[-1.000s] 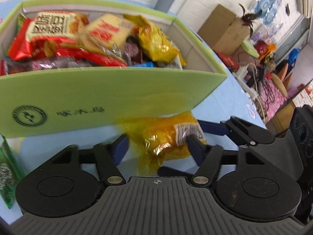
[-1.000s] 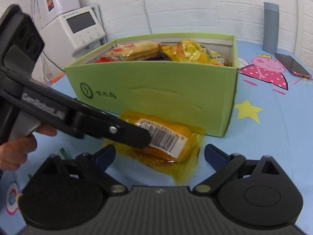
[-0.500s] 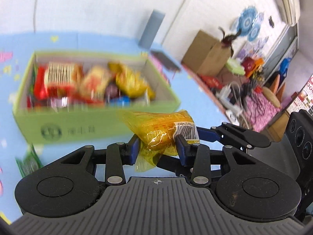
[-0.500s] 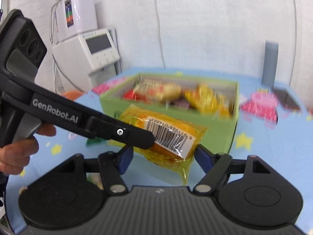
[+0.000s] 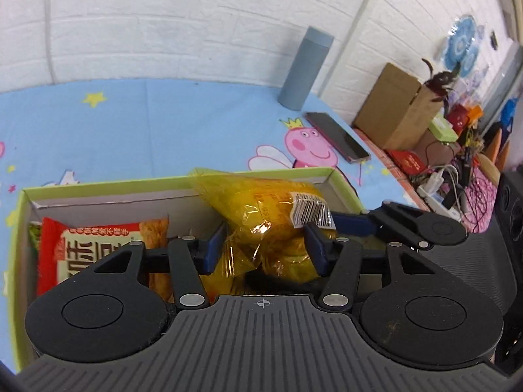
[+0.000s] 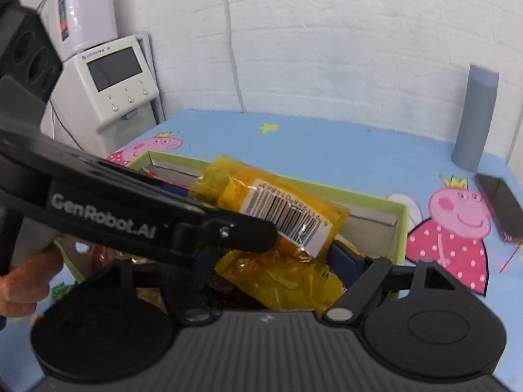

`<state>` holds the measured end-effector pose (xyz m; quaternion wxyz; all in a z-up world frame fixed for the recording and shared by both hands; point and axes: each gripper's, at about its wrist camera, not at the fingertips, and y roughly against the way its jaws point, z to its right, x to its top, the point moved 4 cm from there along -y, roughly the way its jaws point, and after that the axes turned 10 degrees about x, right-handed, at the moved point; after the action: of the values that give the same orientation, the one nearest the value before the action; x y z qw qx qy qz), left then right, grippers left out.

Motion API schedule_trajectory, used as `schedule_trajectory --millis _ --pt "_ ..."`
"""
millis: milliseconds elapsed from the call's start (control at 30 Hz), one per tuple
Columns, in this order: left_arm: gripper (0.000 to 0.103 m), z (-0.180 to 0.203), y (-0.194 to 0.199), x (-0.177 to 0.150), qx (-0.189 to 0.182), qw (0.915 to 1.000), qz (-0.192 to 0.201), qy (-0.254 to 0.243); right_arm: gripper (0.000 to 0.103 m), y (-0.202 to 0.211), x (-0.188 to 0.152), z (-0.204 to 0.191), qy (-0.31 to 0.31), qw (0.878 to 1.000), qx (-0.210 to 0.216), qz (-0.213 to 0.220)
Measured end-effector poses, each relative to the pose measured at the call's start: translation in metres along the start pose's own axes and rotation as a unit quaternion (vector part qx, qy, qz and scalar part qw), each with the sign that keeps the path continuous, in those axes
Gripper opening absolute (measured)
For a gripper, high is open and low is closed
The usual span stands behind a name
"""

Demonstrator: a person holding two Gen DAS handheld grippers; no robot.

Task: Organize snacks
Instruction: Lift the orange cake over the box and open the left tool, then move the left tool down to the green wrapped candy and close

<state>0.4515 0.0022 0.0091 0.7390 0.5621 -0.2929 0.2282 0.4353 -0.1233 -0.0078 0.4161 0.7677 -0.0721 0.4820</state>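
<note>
A yellow snack packet [image 5: 261, 215] with a barcode label hangs over the open green box [image 5: 98, 186], above the snacks inside. It sits between the blue fingers of my left gripper [image 5: 264, 248], whose jaws are opening and look just clear of its wrapper. In the right wrist view the same packet [image 6: 281, 209] lies between the fingers of my right gripper [image 6: 274, 261], whose jaws are also opening. The left gripper's finger [image 6: 248, 233] crosses in front and hides the right gripper's left finger. A red snack bag [image 5: 104, 248] fills the box's left side.
A grey-blue bottle [image 5: 305, 68] and a phone [image 5: 336, 137] stand on the blue cartoon tablecloth beyond the box. A white dispenser [image 6: 114, 85] stands past the table's left edge. A cardboard box [image 5: 392, 107] and clutter are off to the right. A hand [image 6: 26, 284] holds the left gripper.
The yellow packet went from the table in front of the box up to above the box. Both grippers closed on it, carried it, and their jaws now stand wider.
</note>
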Motion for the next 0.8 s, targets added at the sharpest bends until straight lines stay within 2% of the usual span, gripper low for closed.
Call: schedule_trajectory --millis 67,133,200,267,333,433,533,633,733,800 --pt "0.049 0.001 0.004 -0.003 -0.002 0.9999 0.011 -0.003 0.094 0.002 0.000 -0.005 0.002 1.000 0.006 -0.003" --pt "0.051 0.004 0.019 -0.003 0.004 0.9995 0.031 -0.003 0.094 0.012 0.002 -0.013 0.017 1.000 -0.002 0.005" --pt "0.052 0.007 0.042 -0.004 0.003 0.9985 0.054 -0.008 0.094 0.033 0.005 -0.021 0.036 0.999 -0.022 0.023" --pt "0.059 0.008 0.068 -0.008 0.000 0.9972 0.075 -0.006 0.094 0.061 0.004 -0.030 0.039 0.998 -0.029 0.047" --pt "0.063 0.009 0.097 -0.017 -0.003 0.9958 0.092 -0.004 0.094 0.087 -0.006 -0.042 0.035 0.997 -0.021 0.063" --pt "0.067 0.002 0.137 -0.046 -0.004 0.9940 0.109 0.005 0.095 0.118 -0.036 -0.070 0.022 0.997 0.004 0.077" --pt "0.070 -0.010 0.161 -0.091 0.009 0.9946 0.102 0.018 0.095 0.123 -0.078 -0.104 0.001 0.997 0.049 0.057" --pt "0.066 -0.024 0.167 -0.148 0.015 0.9974 0.058 0.039 0.095 0.112 -0.116 -0.144 0.002 0.996 0.088 0.022" --pt "0.064 -0.030 0.165 -0.194 0.015 0.9983 0.013 0.054 0.095 0.101 -0.150 -0.175 0.000 0.996 0.091 -0.011" --pt "0.061 -0.032 0.162 -0.213 0.009 0.9981 -0.003 0.061 0.095 0.097 -0.162 -0.188 -0.010 0.995 0.101 -0.018"
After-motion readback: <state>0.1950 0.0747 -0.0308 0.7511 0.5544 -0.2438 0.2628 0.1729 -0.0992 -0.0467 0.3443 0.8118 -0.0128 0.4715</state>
